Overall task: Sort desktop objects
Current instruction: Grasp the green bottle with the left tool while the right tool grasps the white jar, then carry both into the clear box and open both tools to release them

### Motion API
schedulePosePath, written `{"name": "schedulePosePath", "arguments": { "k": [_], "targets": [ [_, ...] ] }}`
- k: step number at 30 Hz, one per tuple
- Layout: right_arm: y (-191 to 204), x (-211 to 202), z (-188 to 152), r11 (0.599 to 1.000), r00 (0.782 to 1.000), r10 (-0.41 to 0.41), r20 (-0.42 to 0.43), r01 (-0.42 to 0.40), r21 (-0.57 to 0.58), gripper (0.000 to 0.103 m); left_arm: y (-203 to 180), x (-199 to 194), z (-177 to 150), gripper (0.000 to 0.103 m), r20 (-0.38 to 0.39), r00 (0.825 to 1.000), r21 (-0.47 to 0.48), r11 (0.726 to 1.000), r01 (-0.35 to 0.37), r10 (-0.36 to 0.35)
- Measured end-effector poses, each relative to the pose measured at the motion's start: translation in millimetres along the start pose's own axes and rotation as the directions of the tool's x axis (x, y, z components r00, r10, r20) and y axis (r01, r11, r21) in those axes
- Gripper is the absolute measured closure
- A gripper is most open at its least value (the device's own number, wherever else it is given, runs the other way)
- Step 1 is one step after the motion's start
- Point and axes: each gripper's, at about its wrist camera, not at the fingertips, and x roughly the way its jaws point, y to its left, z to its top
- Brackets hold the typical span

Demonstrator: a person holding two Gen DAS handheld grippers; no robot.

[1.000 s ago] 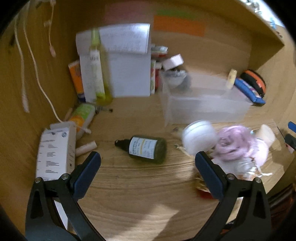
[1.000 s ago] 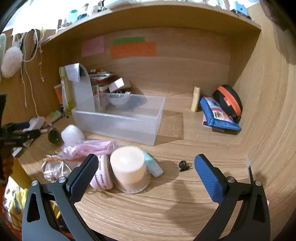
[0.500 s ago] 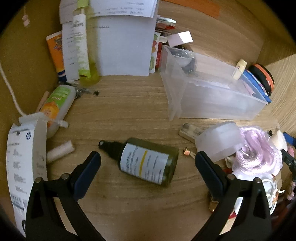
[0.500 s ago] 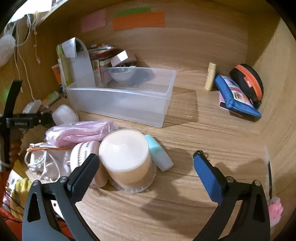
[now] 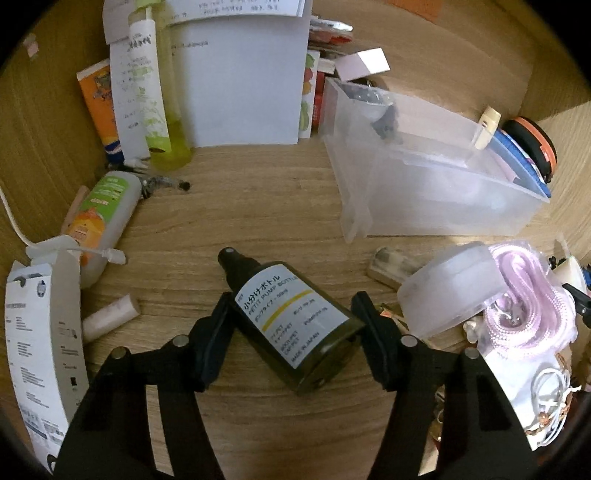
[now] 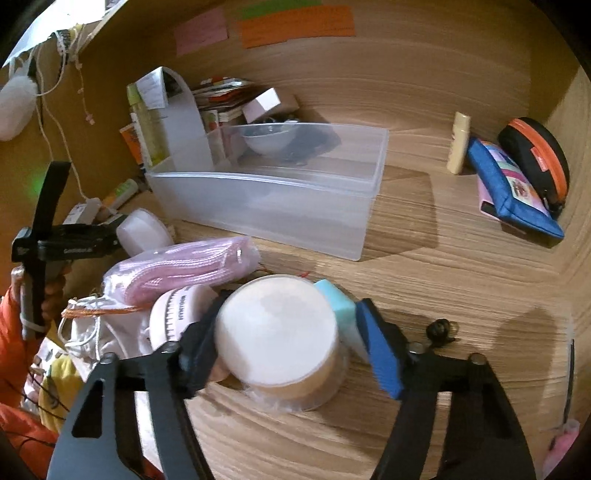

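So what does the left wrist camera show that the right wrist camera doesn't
Only the left wrist view shows the dark pump bottle lying between the left gripper jaws, plus the white printed box. Only the right wrist view shows the round white-lidded tub between the right gripper jaws, and the sticky notes. Both show the clear plastic bin and pink cord bundle.

Left gripper (image 5: 291,317): fingers closed against both sides of dark green pump bottle (image 5: 295,325), lying on wooden desk (image 5: 240,206) (black cap pointing away, white label up). Clear plastic bin (image 5: 436,192): beyond, to the right. Frosted round jar (image 5: 450,291): right, beside pink cord bundle (image 5: 528,306). Orange-and-green bottle (image 5: 99,218): lying left.
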Motion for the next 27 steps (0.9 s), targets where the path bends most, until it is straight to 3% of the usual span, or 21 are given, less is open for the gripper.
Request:
{"name": "schedulePosePath", "arguments": {
  "k": [8,19,27],
  "targets": [
    [7.1,-3.8,-8.7,0.997,0.998,-0.064,0.004,0.064,-0.049,0.049,-2.1,-13.3,-3.5,0.040,0.070,0.997,-0.003,0.999,-0.035,0.035],
    [-0.2,-24.5,4.9,1.000,0.999,-0.018,0.044,0.018,0.003,0.049,-15.8,-62.4,5.9,0.040,0.172,0.985,0.002,1.000,0.012,-0.013],
    [-3.0,-48.2,23.6,0.999,0.993,-0.045,0.107,0.046,0.002,0.049,-36.3,-79.3,22.1,0.040,0.218,0.973,0.044,0.997,0.065,-0.073]
  ]
}}
